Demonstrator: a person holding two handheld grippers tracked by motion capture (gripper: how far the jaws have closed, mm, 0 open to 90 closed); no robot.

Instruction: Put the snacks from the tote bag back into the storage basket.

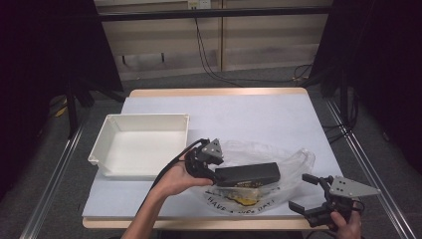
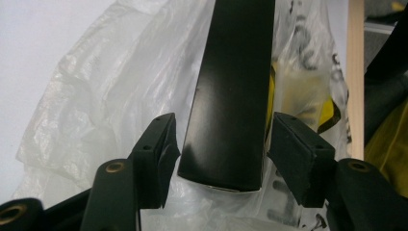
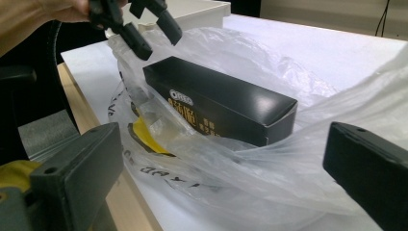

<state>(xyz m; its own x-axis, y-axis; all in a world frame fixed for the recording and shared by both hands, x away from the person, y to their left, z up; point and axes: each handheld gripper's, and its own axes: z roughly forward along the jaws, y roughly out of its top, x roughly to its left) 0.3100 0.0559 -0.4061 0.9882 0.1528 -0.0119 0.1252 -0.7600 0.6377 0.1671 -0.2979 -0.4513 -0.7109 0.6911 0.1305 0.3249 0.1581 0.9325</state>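
Observation:
A long black box point(image 1: 249, 173) lies on its side on a crumpled clear plastic bag point(image 1: 286, 157) with printed lettering, near the table's front edge. My left gripper point(image 1: 215, 172) is at the box's left end. In the left gripper view its pads point(image 2: 161, 142) stand either side of the box point(image 2: 235, 86) with small gaps, so it is open. The right gripper view shows the left gripper point(image 3: 156, 38) just above the end of the box point(image 3: 216, 103). My right gripper point(image 1: 300, 191) is wide open at the front right edge, its jaws either side of the bag's film point(image 3: 250, 183) without pressing it.
A white empty tray point(image 1: 144, 118) stands on the table's left side, just behind the left hand. The pale table top point(image 1: 249, 109) stretches bare behind the bag. A wooden front edge point(image 1: 199, 224) runs close under both hands. Yellow print shows under the bag.

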